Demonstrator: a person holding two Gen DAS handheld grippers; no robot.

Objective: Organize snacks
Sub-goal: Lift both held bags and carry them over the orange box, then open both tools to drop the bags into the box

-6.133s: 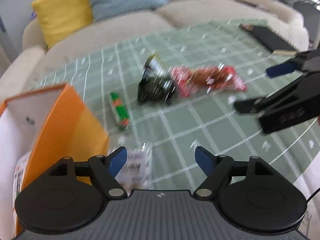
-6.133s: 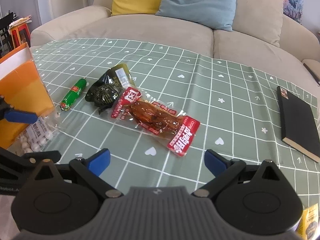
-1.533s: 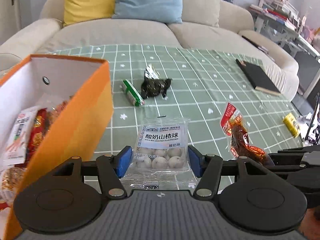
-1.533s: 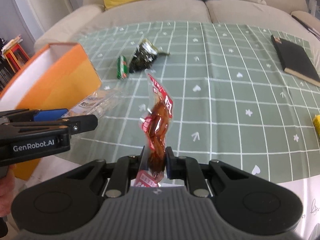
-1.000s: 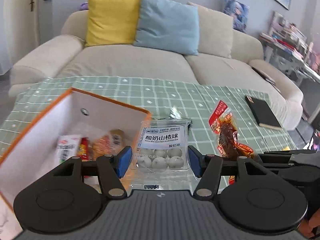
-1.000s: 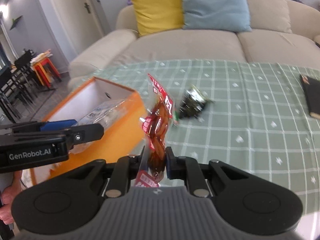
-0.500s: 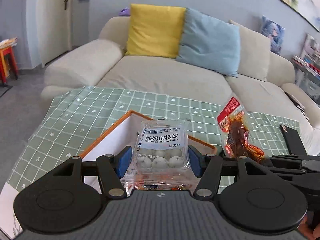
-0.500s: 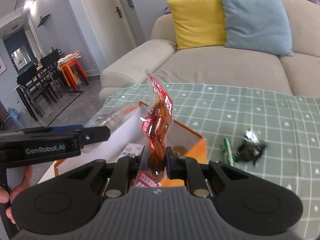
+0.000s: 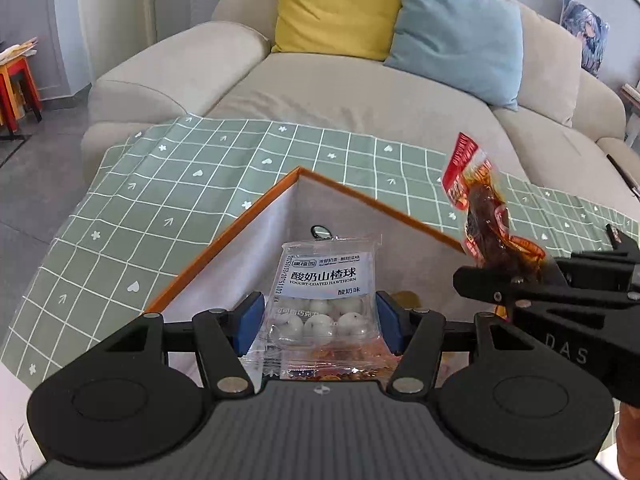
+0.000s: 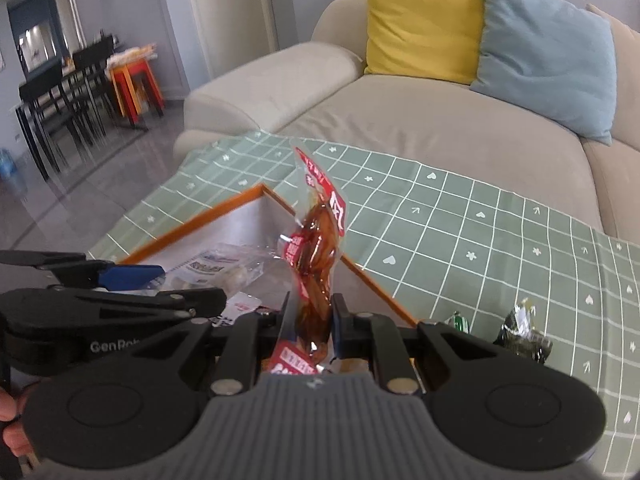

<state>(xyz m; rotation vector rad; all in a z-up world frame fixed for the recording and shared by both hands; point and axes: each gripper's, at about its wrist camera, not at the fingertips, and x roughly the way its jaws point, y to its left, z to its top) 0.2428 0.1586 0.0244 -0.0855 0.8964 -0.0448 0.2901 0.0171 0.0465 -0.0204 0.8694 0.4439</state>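
Now, hawthorn-ball packet (image 9: 325,296): a clear bag of white yogurt-coated balls, gripped between the blue pads (image 9: 251,320) of the left gripper (image 9: 320,322); it hangs over the open top of the orange box (image 9: 224,240), its label end pointing away from the camera, its long axis running along the fingers.
Meat snack pouch (image 10: 318,256): a red and clear pouch with a brown piece inside, pinched at its lower end by the right gripper (image 10: 311,326), whose jaws stand narrow on it; it stands nearly upright, its long axis vertical, its red top leaning slightly left in the right wrist view.
Place of both: above the box, the pouch to the right of the packet and near the box's right wall.
Box edges: orange rim, pale inner walls, one corner pointing toward the sofa (image 9: 320,96); other snack packets lie on its floor under the grippers.
Open room: the box mouth below the packet is open; the green checked tablecloth (image 9: 132,216) left of the box is bare.
Neighbours: the two grippers sit close side by side, the left one's arm crossing the lower left of the right wrist view.
On the cloth: a small green-wrapped snack (image 10: 459,322) and a dark crumpled packet (image 10: 524,338) lie right of the box, apart from it.
Beyond: a yellow cushion (image 9: 340,4) and a blue cushion (image 9: 456,36) on the sofa.
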